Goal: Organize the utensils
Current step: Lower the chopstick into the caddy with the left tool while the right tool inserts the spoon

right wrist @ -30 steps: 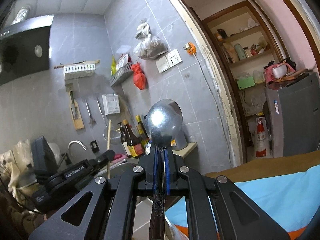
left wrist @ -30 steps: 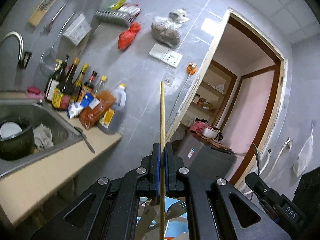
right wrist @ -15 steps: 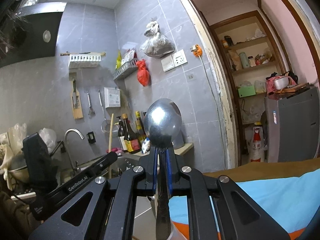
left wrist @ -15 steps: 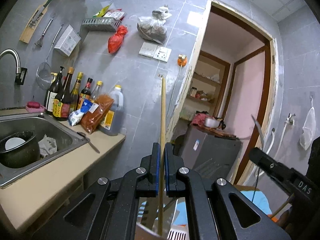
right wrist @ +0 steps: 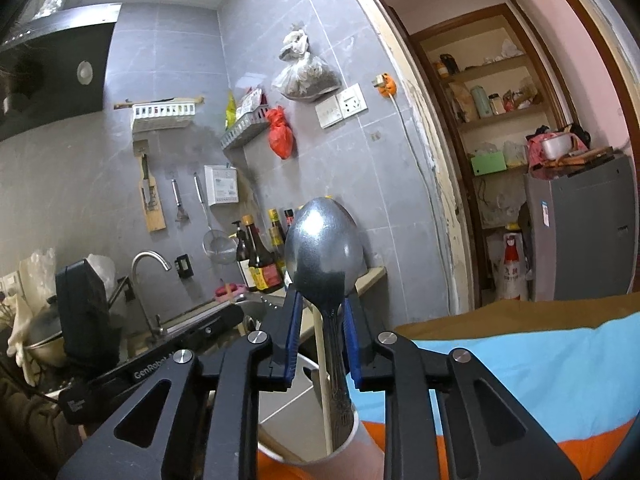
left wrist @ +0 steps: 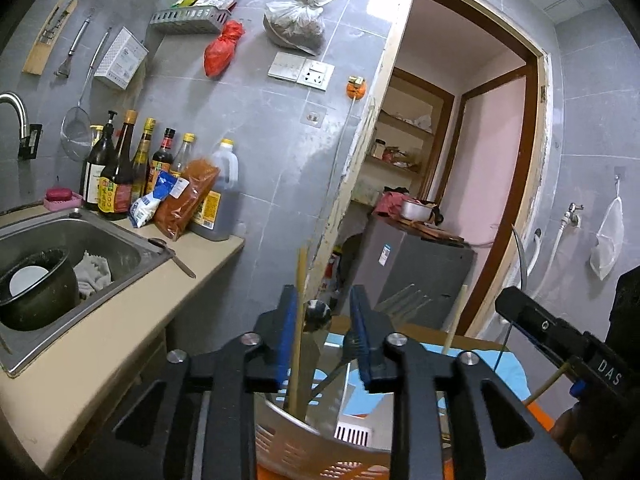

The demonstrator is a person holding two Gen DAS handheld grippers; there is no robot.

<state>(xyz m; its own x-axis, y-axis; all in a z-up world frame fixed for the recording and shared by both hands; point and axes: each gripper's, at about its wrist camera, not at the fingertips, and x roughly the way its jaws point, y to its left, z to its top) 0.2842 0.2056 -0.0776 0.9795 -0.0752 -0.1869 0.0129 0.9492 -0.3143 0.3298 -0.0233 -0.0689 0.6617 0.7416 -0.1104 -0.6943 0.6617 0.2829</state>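
My left gripper is open. A wooden chopstick stands between its jaws, against the left pad, its lower end inside a pale slotted utensil holder below. My right gripper is open around a metal spoon that stands bowl-up in a grey cup, with a pale chopstick beside it. The spoon bowl also shows in the left wrist view. The other gripper shows at the right of the left wrist view.
A beige counter with a steel sink holding a black pot lies left. Sauce bottles line the grey tiled wall. A doorway with a grey cabinet is ahead. A blue and orange cloth covers the surface below.
Both grippers opened. The chopstick dropped down into the holder and the spoon settled into the cup. The left view tilted down slightly.
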